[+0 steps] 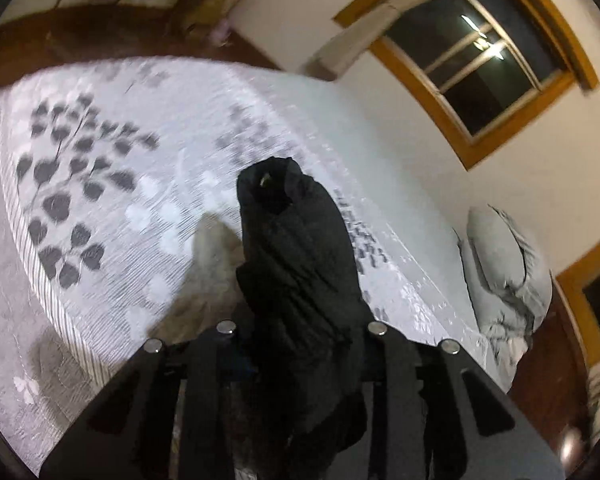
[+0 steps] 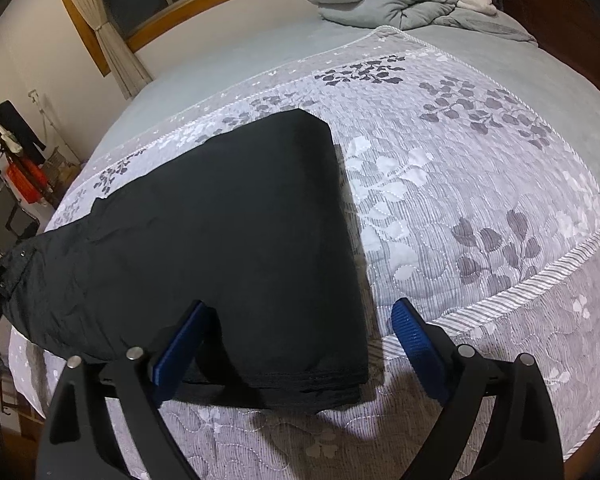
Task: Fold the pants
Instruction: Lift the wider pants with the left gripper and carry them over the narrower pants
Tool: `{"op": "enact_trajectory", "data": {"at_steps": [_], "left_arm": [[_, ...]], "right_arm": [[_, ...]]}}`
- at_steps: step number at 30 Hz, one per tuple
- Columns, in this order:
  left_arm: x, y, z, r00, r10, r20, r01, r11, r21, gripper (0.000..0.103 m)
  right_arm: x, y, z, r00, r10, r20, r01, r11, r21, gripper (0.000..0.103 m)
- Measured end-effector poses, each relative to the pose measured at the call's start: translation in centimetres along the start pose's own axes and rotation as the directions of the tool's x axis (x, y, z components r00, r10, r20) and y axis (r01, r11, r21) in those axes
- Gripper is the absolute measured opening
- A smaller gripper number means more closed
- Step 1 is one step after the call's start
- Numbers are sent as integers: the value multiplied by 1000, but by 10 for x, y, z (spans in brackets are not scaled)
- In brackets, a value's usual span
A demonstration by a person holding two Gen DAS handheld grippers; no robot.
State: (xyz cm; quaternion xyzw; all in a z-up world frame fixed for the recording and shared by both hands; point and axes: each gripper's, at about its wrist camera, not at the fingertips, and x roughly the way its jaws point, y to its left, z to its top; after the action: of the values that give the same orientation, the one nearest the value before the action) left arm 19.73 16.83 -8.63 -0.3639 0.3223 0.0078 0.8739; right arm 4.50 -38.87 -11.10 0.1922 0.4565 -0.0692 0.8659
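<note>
we see the bed carrying the black pants, partly folded across its quilt. our left gripper seems clamped on a lifted end, though blur hides the pads; a weak pinch could drop it. our right gripper, jaws wide and empty, straddles the near edge and could snag it.
</note>
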Motion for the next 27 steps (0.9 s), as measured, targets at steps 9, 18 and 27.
{"op": "enact_trajectory", "data": {"at_steps": [9, 18, 27], "left_arm": [[-24, -50, -12, 998, -36, 44, 29, 987, 156, 26], [-42, -93, -34, 996, -63, 61, 42, 952, 304, 26], [-46, -146, -71, 996, -71, 49, 39, 875, 482, 28]], "right_arm": [[-19, -9, 6, 997, 10, 75, -12, 999, 32, 94], [-24, -19, 9, 995, 14, 96, -20, 998, 59, 94], [-25, -22, 6, 994, 38, 104, -46, 996, 75, 94]]}}
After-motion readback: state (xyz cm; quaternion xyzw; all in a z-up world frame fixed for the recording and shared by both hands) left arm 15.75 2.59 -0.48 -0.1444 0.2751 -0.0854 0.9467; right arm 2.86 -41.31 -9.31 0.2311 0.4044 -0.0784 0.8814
